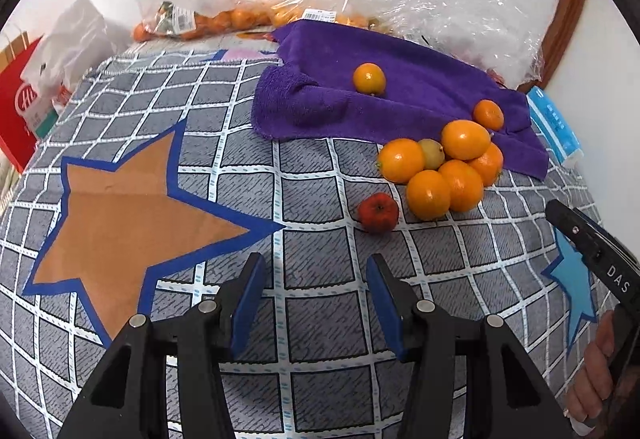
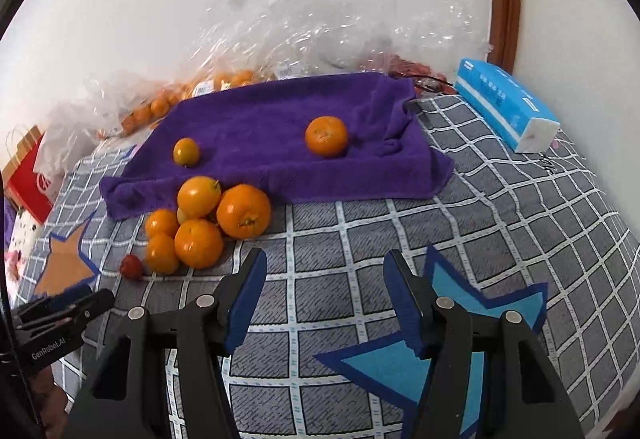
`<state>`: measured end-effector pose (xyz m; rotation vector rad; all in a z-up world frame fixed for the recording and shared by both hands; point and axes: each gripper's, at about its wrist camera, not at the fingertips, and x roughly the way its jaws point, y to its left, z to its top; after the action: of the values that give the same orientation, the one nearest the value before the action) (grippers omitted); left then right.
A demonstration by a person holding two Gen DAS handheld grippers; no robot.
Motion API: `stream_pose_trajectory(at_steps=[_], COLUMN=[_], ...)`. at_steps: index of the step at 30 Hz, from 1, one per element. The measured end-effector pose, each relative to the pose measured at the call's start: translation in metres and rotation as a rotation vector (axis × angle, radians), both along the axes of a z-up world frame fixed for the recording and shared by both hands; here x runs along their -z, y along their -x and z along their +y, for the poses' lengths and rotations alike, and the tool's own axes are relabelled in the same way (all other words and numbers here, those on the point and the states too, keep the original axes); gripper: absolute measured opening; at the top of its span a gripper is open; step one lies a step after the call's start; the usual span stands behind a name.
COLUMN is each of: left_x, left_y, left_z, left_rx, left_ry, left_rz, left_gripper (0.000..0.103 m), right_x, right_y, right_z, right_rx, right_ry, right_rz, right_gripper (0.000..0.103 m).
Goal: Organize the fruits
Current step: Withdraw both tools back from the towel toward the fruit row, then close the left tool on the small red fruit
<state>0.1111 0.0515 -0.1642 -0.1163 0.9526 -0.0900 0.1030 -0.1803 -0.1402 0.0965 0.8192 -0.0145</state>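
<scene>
A pile of several oranges (image 1: 444,167) lies on the checked cloth at the front edge of a purple towel (image 1: 400,95); it also shows in the right wrist view (image 2: 208,223). Two oranges sit apart on the towel (image 2: 280,143), a small one (image 2: 186,151) and a bigger one (image 2: 326,136). A small red fruit (image 1: 378,213) lies in front of the pile, also seen at the left of the right wrist view (image 2: 131,266). My left gripper (image 1: 316,271) is open and empty, just short of the red fruit. My right gripper (image 2: 326,267) is open and empty, right of the pile.
An orange star patch (image 1: 128,211) and a blue star patch (image 2: 440,343) lie on the checked cloth (image 1: 312,319). Clear plastic bags with more oranges (image 1: 224,19) lie against the wall. A blue tissue pack (image 2: 504,103) sits at the right, a red paper bag (image 1: 20,111) at the left.
</scene>
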Motion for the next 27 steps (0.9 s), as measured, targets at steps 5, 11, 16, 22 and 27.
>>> stream_pose_trajectory(at_steps=[5, 11, 16, 22, 27], left_x=[-0.002, -0.003, 0.0, 0.003, 0.004], left_y=[0.004, -0.008, -0.016, -0.027, -0.031], left_z=[0.0, -0.01, -0.02, -0.031, -0.032], left_rx=[0.015, 0.041, 0.082, 0.099, 0.092], left_ry=[0.021, 0.038, 0.041, 0.021, -0.004], left_rz=[-0.024, -0.032, -0.035, -0.048, -0.079], left_gripper=[0.05, 0.042, 0.038, 0.038, 0.031], right_x=[0.011, 0.013, 0.019, 0.022, 0.024], right_y=[0.002, 0.009, 0.007, 0.001, -0.01], right_z=[0.007, 0.004, -0.001, -0.003, 0.001], right_rx=[-0.025, -0.026, -0.026, -0.029, -0.047], right_ry=[0.019, 0.028, -0.011, -0.034, -0.028], right_rz=[0.017, 0.013, 0.041, 0.052, 0.056], right_gripper=[0.06, 0.06, 0.06, 0.06, 0.06])
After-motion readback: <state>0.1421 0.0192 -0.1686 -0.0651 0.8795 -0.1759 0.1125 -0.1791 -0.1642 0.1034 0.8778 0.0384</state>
